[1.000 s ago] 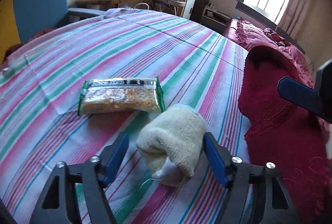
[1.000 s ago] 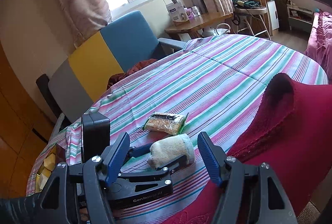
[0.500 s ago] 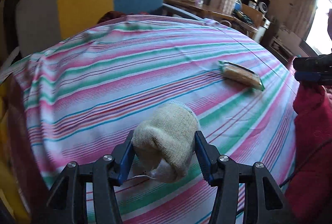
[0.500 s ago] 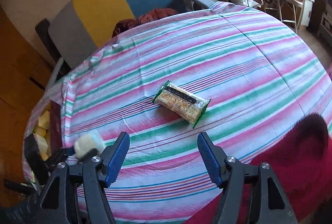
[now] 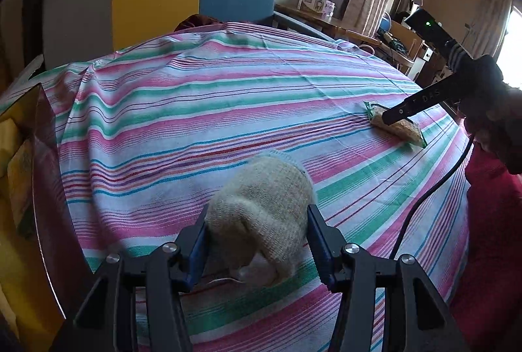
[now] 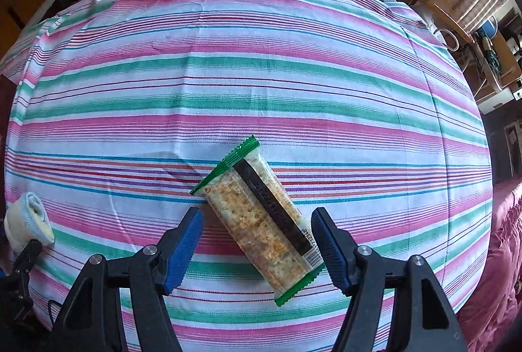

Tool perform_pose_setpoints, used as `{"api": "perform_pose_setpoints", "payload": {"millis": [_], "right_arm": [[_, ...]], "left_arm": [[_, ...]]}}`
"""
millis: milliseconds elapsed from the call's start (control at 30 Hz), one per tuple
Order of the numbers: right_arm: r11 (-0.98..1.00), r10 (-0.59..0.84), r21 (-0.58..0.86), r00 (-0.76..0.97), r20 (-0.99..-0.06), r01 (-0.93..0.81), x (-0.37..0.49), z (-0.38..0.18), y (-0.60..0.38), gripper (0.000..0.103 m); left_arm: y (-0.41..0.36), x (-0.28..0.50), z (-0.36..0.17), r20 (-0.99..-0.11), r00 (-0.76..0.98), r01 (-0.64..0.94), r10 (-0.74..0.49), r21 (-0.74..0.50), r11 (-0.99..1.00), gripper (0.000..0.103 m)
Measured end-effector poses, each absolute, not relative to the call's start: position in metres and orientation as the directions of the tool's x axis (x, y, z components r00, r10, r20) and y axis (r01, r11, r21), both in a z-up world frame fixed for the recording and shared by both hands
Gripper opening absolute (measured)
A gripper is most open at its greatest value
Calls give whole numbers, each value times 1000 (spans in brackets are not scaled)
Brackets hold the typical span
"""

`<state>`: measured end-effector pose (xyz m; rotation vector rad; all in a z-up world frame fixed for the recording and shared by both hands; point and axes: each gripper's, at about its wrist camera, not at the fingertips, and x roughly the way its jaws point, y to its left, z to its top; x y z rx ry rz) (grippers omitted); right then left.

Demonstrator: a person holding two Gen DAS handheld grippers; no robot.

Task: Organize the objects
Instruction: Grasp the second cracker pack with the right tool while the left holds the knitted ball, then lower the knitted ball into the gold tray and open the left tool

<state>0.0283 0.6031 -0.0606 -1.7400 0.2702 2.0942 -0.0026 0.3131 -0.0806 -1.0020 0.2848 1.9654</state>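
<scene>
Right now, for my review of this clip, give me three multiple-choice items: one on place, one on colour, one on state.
1. Where does the snack packet lie?
A. on the chair
B. on the striped cloth
C. on the red blanket

2. What colour are the packet's end seals?
A. green
B. yellow
C. blue

3. What is the left hand-held gripper doing?
A. open over nothing
B. gripping the packet
C. gripping the rolled cream sock

B: stripes surround the packet.
A: both crimped ends are green.
C: both pads press the sock's sides.

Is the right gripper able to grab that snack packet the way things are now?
Probably yes: the right gripper is open, the snack packet lies diagonally between its fingers, with nothing covering it.
</scene>
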Motion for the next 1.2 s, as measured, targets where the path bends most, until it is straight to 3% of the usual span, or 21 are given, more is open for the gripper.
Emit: {"api": "perform_pose_setpoints", "payload": {"millis": [100, 167, 200, 233, 400, 533, 867, 933, 1000, 1200], "right_arm": [[-893, 206, -147, -96, -974, -426, 27, -73, 601, 70], [-885, 243, -186, -81, -967, -428, 29, -77, 595, 59], [-880, 239, -174, -96, -966, -442, 30, -75, 594, 43], [-877, 225, -151, -111, -968, -457, 32, -73, 591, 37], [-879, 117, -4, -208, -971, -476, 33, -72, 567, 40], [-844, 25, 157, -329, -944, -514, 40, -76, 566, 54], [-839, 63, 139, -347, -936, -526, 39, -75, 576, 57], [-864, 108, 72, -322, -941, -499, 38, -77, 570, 44], [-885, 156, 6, -308, -938, -466, 36, -77, 562, 43], [-894, 141, 19, -321, -936, -447, 36, -80, 562, 43]], "left_arm": [[312, -3, -81, -742, -278, -795, 610, -179, -579, 55], [310, -3, -82, -741, -276, -793, 613, -184, -580, 55], [310, -3, -82, -740, -276, -793, 613, -185, -581, 56], [310, -2, -82, -740, -278, -791, 613, -185, -583, 56], [311, 1, -82, -741, -294, -792, 603, -164, -588, 56], [310, 4, -82, -741, -303, -797, 599, -147, -586, 56], [310, 7, -84, -737, -322, -795, 595, -131, -592, 57], [310, 7, -84, -736, -322, -796, 595, -130, -592, 57], [309, 7, -84, -734, -319, -796, 599, -135, -590, 55], [299, 7, -77, -734, -300, -787, 609, -171, -593, 51]]}}
